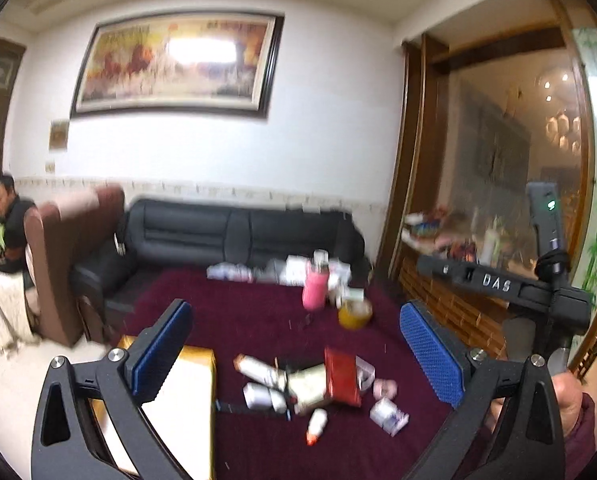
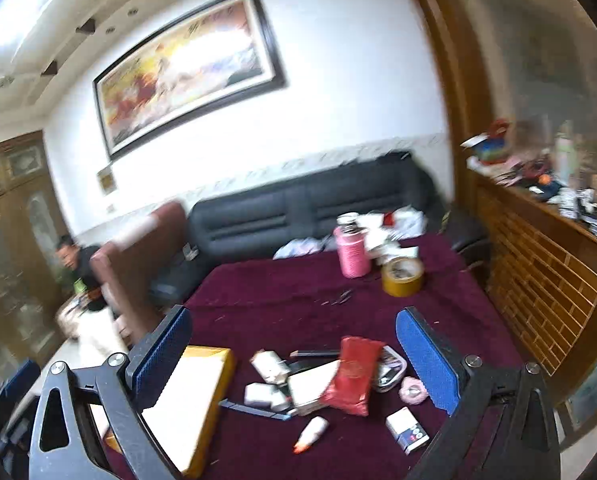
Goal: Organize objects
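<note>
Clutter is lying near the front of the maroon-covered worktop (image 1: 258,312) in the left wrist view: white bottles (image 1: 260,372), a red packet (image 1: 341,376) and small boxes, with a yellow-edged box (image 1: 186,400) just beside them. The left claw (image 1: 294,356) is hovering above, spread wide and grasping nothing.

Right wrist view is showing the right claw (image 2: 292,356) likewise released and empty over the same heap; a pink bottle (image 2: 352,252) and tape roll (image 2: 402,276) are standing well apart at the back. Judgement: sorting is not yet begun; the next move is calling for descent onto one loose item, likely the red packet (image 2: 354,376).
</note>
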